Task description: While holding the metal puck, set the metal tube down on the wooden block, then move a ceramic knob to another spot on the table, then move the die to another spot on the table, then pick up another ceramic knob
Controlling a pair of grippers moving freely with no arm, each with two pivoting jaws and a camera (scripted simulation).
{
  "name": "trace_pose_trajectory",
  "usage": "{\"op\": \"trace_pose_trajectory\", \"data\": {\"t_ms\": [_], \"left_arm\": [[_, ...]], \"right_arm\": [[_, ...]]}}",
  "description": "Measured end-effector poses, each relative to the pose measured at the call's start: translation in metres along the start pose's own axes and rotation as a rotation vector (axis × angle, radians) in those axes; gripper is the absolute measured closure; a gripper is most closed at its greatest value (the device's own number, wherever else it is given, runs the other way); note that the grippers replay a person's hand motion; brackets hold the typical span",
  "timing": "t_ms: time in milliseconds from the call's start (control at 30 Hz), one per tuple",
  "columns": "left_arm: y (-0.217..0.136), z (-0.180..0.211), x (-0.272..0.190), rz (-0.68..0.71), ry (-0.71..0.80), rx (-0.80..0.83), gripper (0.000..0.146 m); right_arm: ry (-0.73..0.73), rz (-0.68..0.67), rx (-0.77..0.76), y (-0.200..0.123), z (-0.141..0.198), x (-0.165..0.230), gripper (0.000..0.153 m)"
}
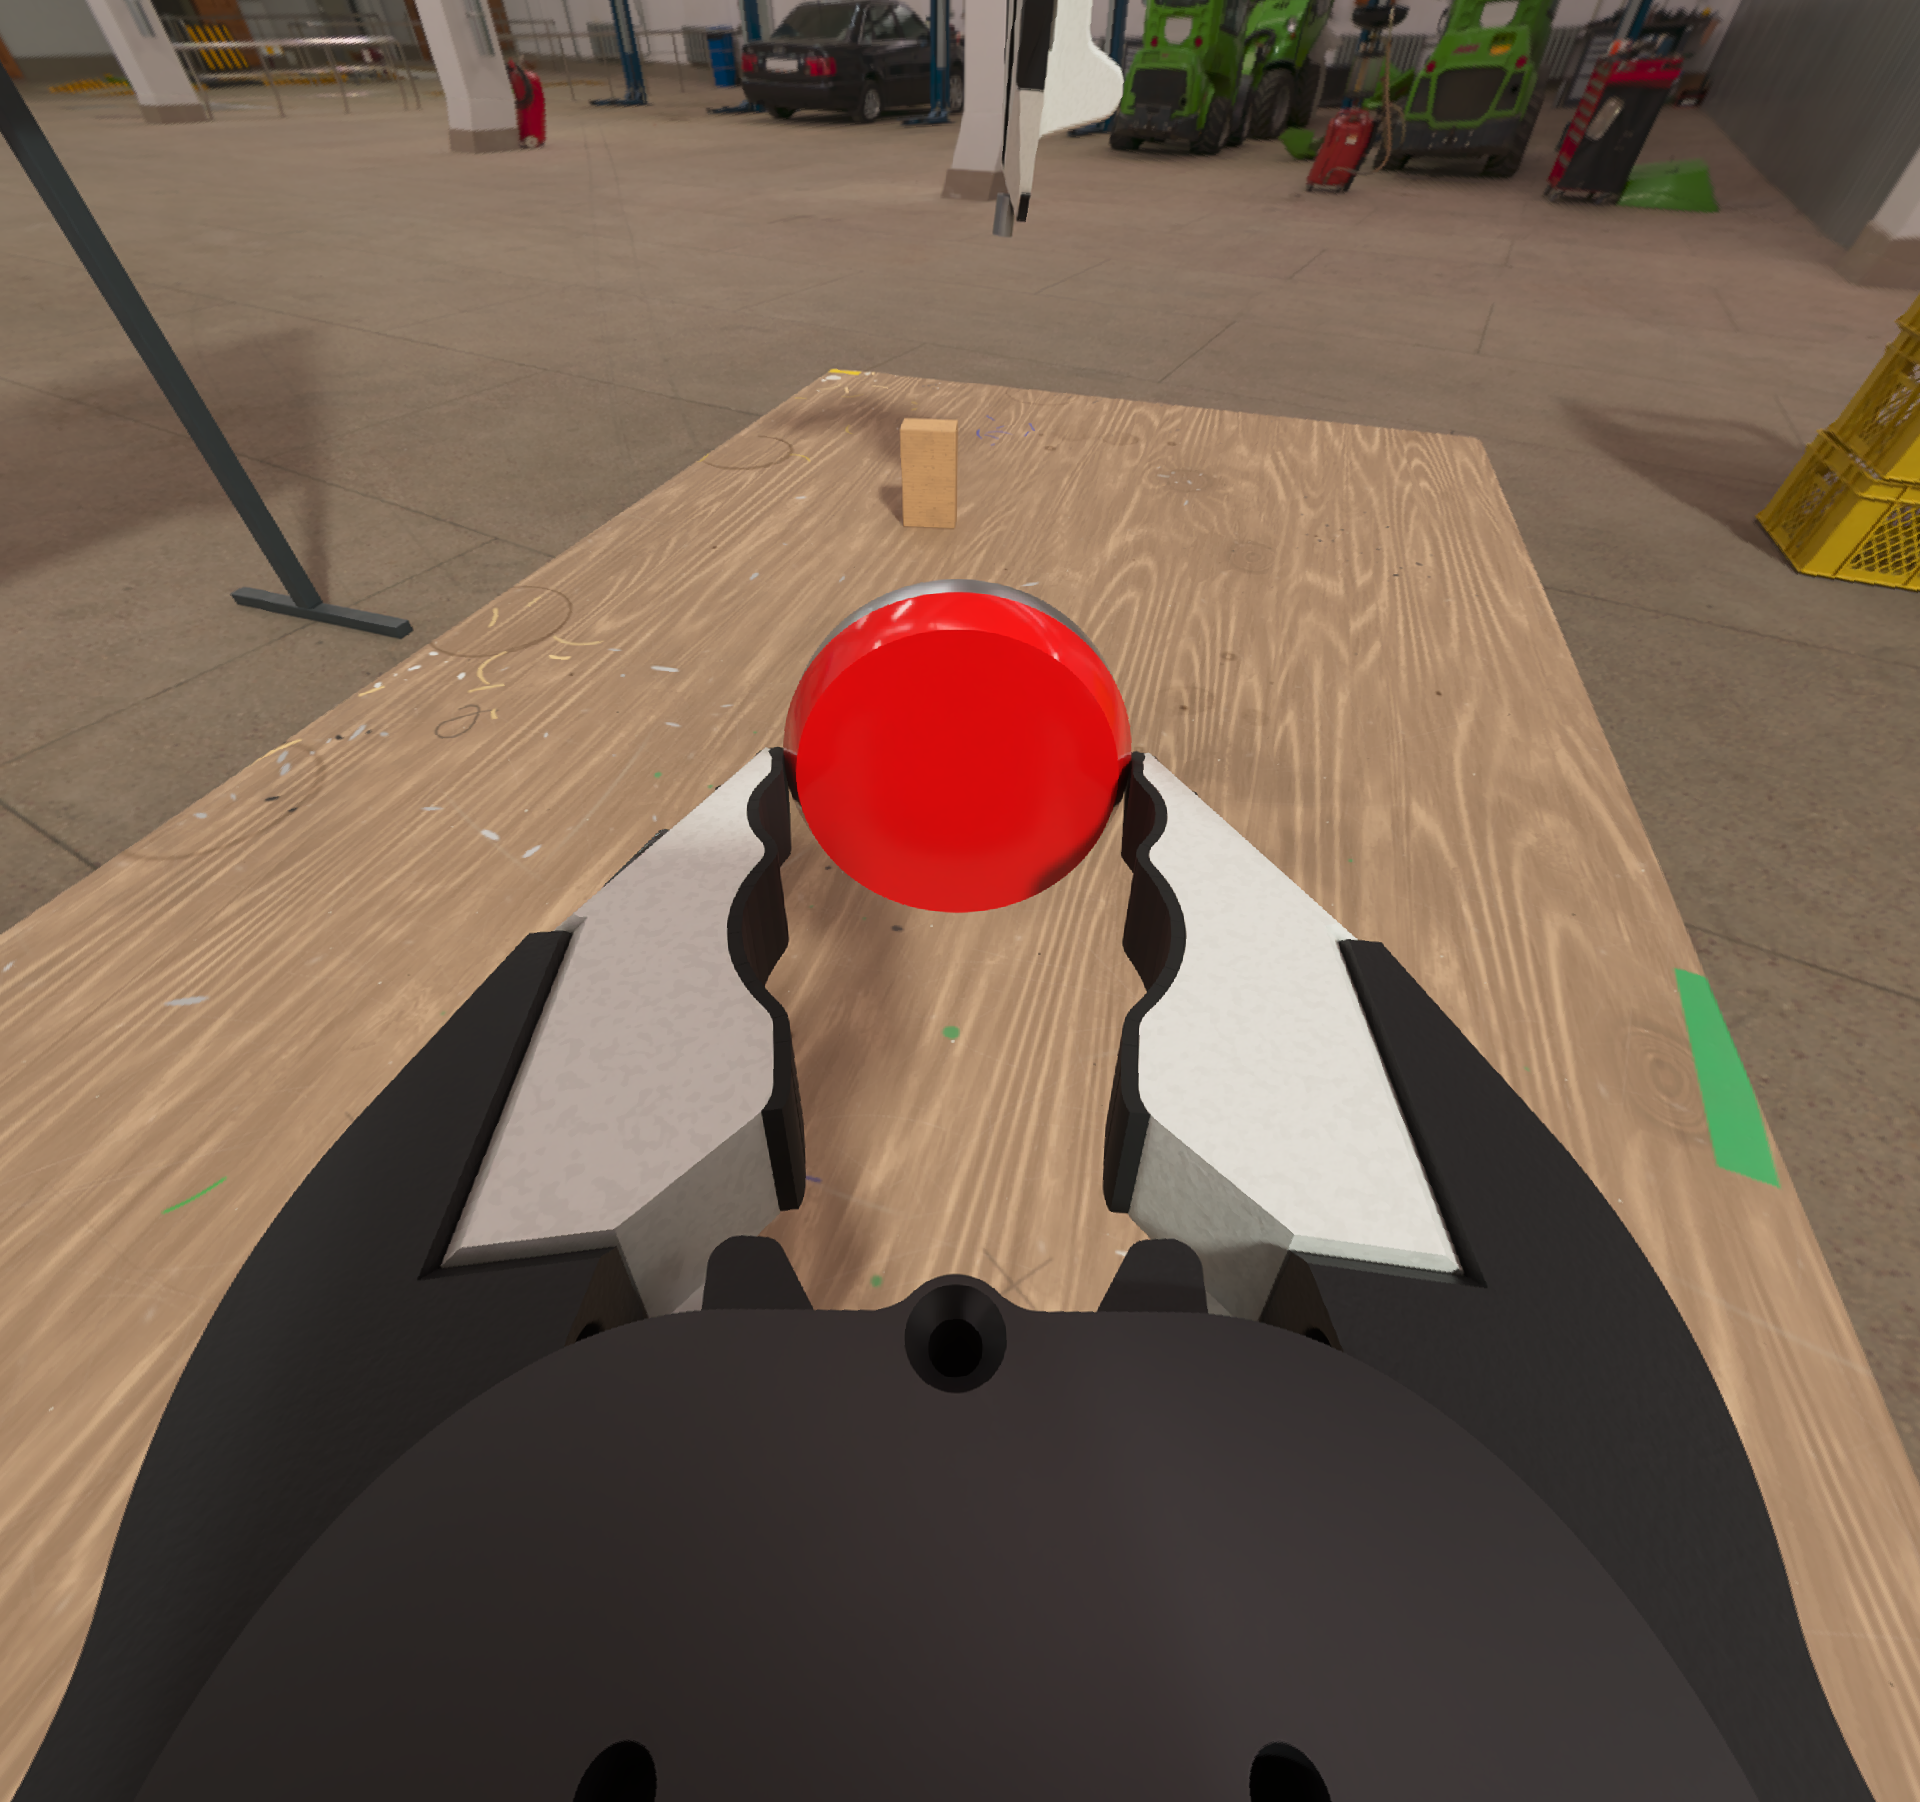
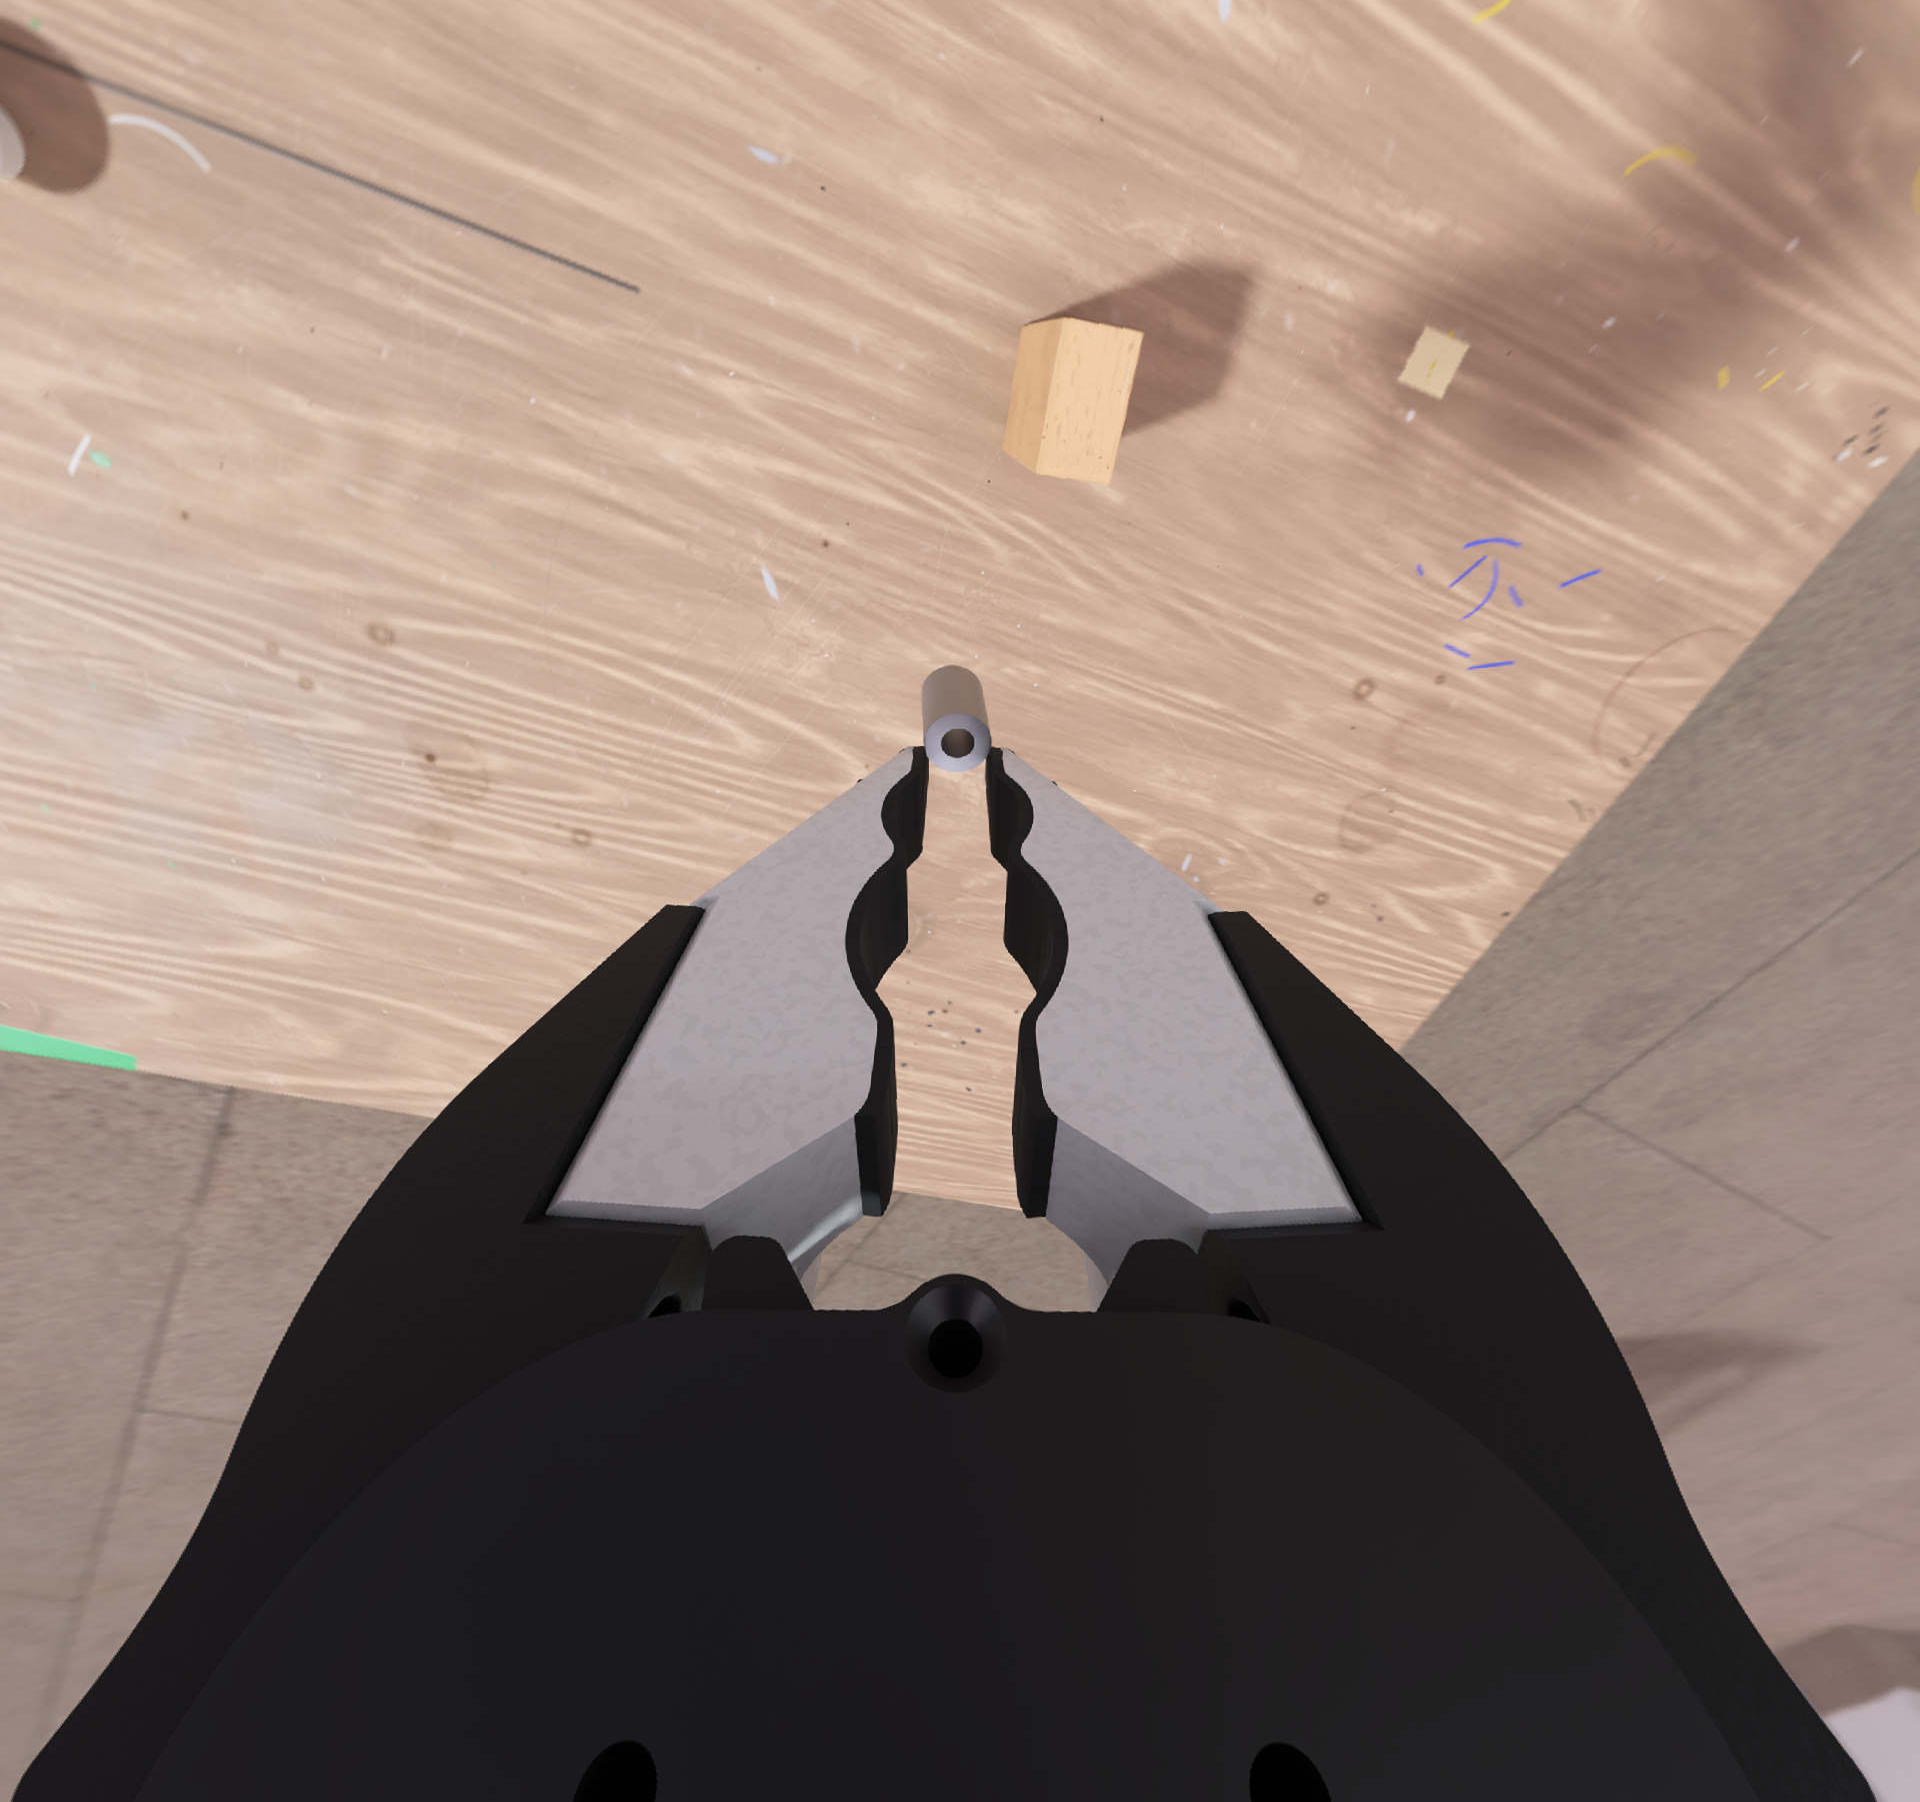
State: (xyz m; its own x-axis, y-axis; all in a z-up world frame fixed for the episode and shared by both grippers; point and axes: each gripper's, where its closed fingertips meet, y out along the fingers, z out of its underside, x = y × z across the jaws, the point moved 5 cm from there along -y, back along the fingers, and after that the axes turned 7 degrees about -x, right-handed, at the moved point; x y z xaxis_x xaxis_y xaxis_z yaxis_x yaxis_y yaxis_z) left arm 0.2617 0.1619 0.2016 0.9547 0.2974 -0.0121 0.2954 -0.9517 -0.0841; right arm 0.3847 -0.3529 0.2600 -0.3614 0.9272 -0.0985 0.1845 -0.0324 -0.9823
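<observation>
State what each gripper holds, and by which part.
Left gripper holds the red-faced metal puck by opposite sides of its rim. Right gripper pinches the metal tube at its near end, fingertips on either side.

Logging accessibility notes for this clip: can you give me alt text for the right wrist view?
The right tongs, seen from above, pinch a small grey metal tube over a scuffed wooden table. Ahead stands a pale upright wooden block, with a small tan die beyond it to the right.
</observation>
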Motion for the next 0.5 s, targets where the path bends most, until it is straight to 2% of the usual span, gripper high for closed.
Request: {"op": "trace_pose_trajectory", "data": {"t_ms": [233, 500], "left_arm": [[0.003, 0.003, 0.003, -0.011, 0.009, 0.014, 0.081], [0.008, 0.009, 0.007, -0.016, 0.006, 0.040, 0.081]], "right_arm": [[0.119, -0.052, 0.068, 0.057, -0.002, -0.028, 0.142], [0.156, -0.058, 0.117, 0.098, -0.012, -0.044, 0.142]]}}
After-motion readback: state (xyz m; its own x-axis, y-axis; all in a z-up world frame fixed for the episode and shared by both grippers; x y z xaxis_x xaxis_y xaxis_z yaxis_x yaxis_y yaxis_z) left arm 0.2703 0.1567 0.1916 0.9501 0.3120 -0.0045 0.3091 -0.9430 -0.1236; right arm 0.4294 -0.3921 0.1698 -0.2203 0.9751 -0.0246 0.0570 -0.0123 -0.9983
